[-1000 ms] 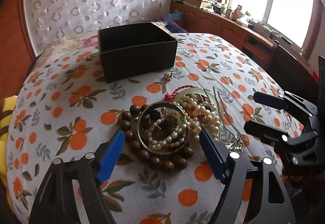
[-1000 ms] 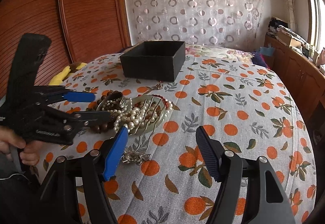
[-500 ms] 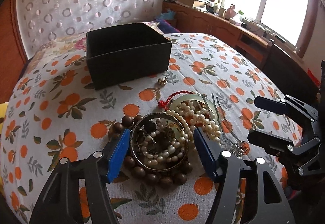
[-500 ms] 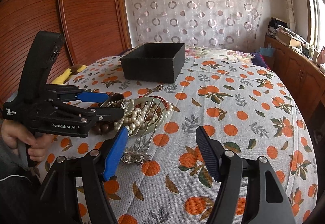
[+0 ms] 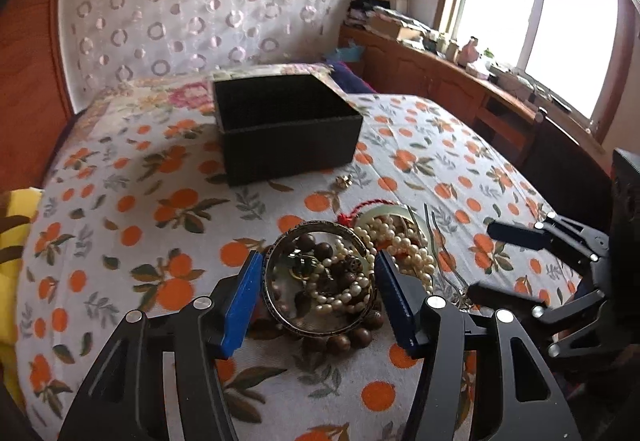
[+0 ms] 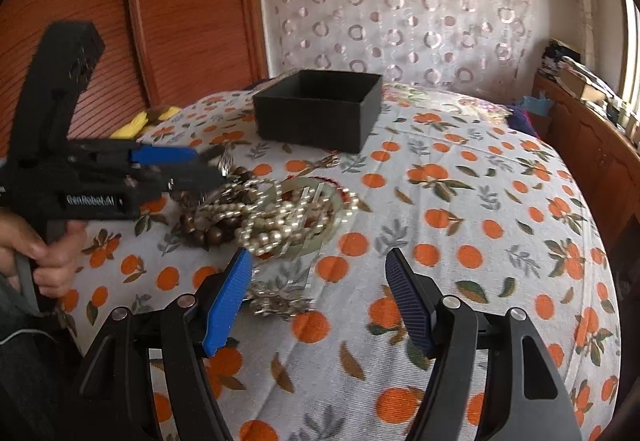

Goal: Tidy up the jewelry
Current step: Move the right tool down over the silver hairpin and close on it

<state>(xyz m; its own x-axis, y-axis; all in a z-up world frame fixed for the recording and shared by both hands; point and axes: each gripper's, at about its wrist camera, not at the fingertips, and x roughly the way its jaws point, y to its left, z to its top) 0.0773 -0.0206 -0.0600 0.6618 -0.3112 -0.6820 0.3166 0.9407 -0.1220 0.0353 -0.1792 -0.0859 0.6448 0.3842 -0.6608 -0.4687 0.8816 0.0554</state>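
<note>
A heap of jewelry lies on the orange-print cloth: a metal bangle (image 5: 276, 261), a pearl necklace (image 5: 404, 241), dark wooden beads (image 5: 352, 339), a pale jade ring with red cord (image 5: 384, 211) and a silver hairpin (image 6: 276, 303). My left gripper (image 5: 318, 275) is open, its blue fingers on either side of the bangle, close to its rim. It also shows in the right wrist view (image 6: 200, 167). My right gripper (image 6: 320, 281) is open and empty, just in front of the heap. An open black box (image 5: 288, 133) stands behind the heap.
A small gold earring (image 5: 343, 181) lies between the box and the heap. A yellow cloth (image 5: 12, 225) lies at the bed's left edge. A wooden sideboard (image 5: 460, 89) with clutter runs under the window on the right. A wooden headboard (image 6: 180, 21) stands behind.
My left gripper has moved forward and down onto the heap, and its fingers now bracket the bangle. The right gripper has stayed almost still.
</note>
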